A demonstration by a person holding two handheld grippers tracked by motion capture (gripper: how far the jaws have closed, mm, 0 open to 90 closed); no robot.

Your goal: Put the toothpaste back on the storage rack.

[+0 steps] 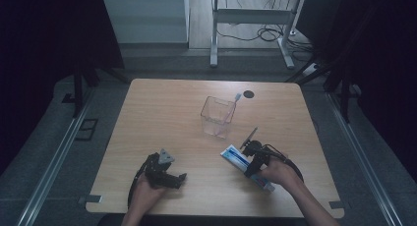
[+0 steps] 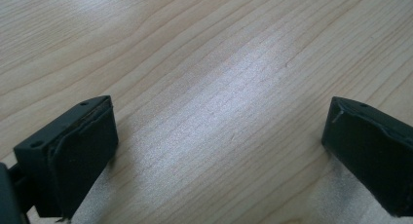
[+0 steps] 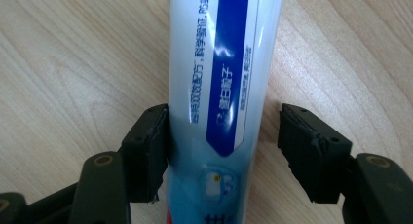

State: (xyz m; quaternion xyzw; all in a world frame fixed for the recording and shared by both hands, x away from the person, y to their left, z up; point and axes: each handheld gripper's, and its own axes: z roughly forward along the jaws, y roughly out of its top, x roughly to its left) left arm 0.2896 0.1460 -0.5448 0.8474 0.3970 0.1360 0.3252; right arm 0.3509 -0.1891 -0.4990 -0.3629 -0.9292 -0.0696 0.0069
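- A light wooden table (image 1: 162,113) with rounded corners is seen, its grain shown close up in both gripper views.
- A clear plastic cup (image 1: 217,117) is stood upright near the middle.
- A white and blue toothpaste tube (image 1: 239,161) is laid flat toward the near right.
- A small dark round spot (image 1: 249,94) is seen near the far edge.

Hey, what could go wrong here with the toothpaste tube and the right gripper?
The right gripper's fingers straddle the toothpaste tube unevenly: one seems to touch it, the other stands clear. Closing now might nudge the tube sideways on the table or grip it off-centre. Once lifted, the long tube could tip the clear cup, which already holds a toothbrush.
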